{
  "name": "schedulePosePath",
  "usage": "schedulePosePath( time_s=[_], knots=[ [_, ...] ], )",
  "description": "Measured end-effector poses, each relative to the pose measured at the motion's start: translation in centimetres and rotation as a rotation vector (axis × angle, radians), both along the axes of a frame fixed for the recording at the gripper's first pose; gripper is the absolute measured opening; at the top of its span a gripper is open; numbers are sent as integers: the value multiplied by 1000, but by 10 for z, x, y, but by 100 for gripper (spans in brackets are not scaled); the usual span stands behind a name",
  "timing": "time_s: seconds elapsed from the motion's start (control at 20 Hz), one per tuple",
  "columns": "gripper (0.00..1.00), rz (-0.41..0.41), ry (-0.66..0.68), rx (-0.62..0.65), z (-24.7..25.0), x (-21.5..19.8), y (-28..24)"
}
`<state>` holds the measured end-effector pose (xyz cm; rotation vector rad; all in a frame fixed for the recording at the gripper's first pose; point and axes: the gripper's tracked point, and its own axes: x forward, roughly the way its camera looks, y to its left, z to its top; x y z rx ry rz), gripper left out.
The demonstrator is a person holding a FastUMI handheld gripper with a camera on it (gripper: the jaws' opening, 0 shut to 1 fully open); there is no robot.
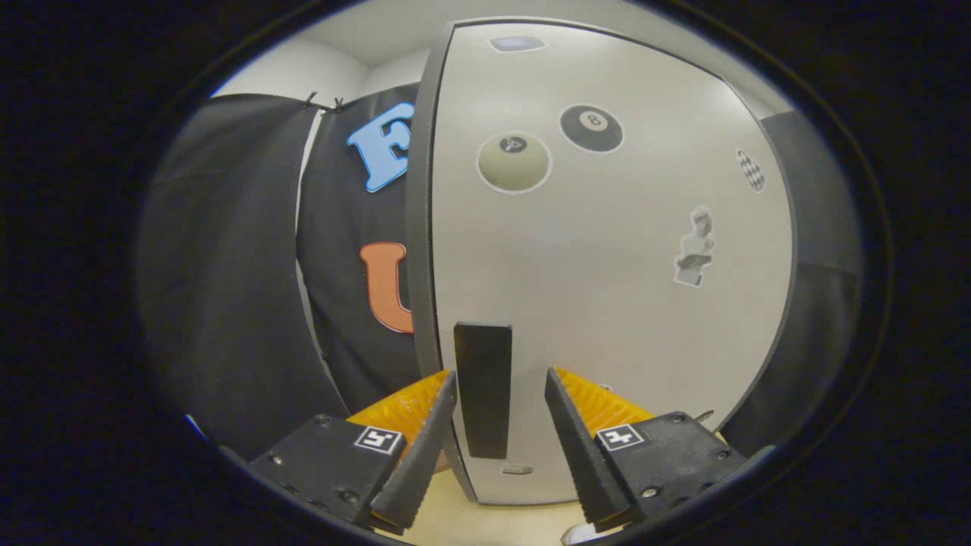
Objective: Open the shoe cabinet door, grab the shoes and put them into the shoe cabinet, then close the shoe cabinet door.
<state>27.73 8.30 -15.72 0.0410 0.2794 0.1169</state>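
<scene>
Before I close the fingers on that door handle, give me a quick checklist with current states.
1. Cabinet door shut: ok, it looks flush in its frame.
2. Handle between the fingers: ok, though nearer one finger than the other.
3. Gripper open wide enough: ok, gaps show on both sides.
4. Fingers touching handle: not ok, no contact yet.
5. Depth of reach past the handle: cannot tell.
6. Shoes ready nearby: cannot tell.

sticker (591, 128): "8" | on: cabinet door (607, 303)
</scene>
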Motion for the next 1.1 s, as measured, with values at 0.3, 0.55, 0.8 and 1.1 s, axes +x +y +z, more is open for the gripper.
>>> schedulePosePath(
  time_s=[0.3, 0.55, 0.8, 1.1],
  knots=[
    [39, -28, 12, -24, -6, 4, 6],
    [27, -18, 17, 4, -5, -5, 4],
    [24, 2, 4, 0, 3, -40, 5],
    [24, 54, 2, 7, 7, -84, -14]
  ],
)
